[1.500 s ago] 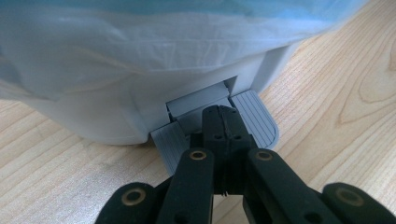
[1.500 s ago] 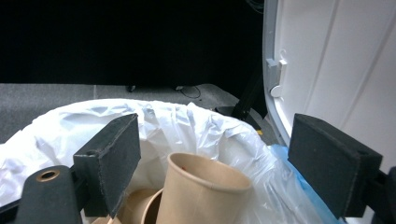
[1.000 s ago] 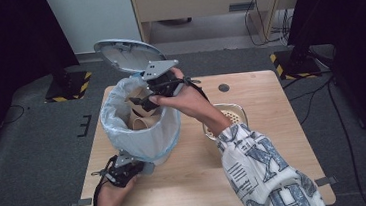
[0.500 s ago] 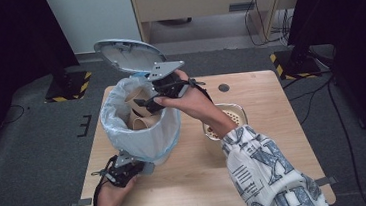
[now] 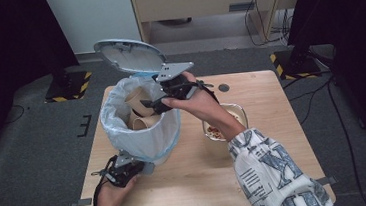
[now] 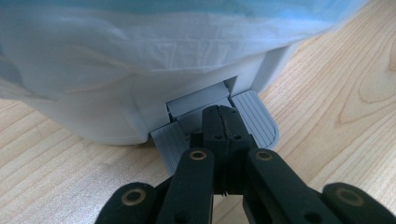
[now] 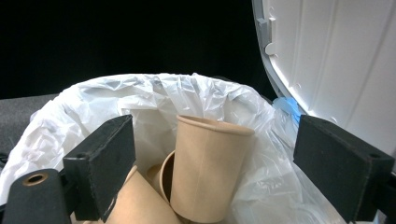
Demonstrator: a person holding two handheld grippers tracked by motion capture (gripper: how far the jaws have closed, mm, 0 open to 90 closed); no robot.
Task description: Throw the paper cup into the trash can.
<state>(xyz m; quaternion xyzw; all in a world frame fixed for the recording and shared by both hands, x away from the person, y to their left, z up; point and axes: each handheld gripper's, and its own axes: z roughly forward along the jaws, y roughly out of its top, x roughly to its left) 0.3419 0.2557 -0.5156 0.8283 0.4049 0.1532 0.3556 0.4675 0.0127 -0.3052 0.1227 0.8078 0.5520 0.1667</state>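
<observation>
A white pedal bin (image 5: 141,132) with a plastic liner stands on the wooden table (image 5: 275,150), its lid (image 5: 129,55) raised. Several brown paper cups (image 5: 139,112) lie inside it. My left gripper (image 5: 141,168) is shut, and its closed tips (image 6: 223,114) rest on the grey pedal (image 6: 254,119) at the bin's foot. My right gripper (image 5: 147,106) hovers over the bin's rim; its jaws have just been opening. In the right gripper view an upright cup (image 7: 205,186) stands in the bin beyond the right gripper (image 7: 217,154), and neither pad (image 7: 107,163) touches it.
A shallow bowl (image 5: 239,110) with food scraps sits on the table just right of the bin, under my right forearm. A small dark disc (image 5: 224,87) lies near the table's far edge. Bare wood spreads to the right and front.
My right gripper has drawn back slightly to the right over the bin's rim. The left gripper has stayed on the pedal, and the lid has stayed up.
</observation>
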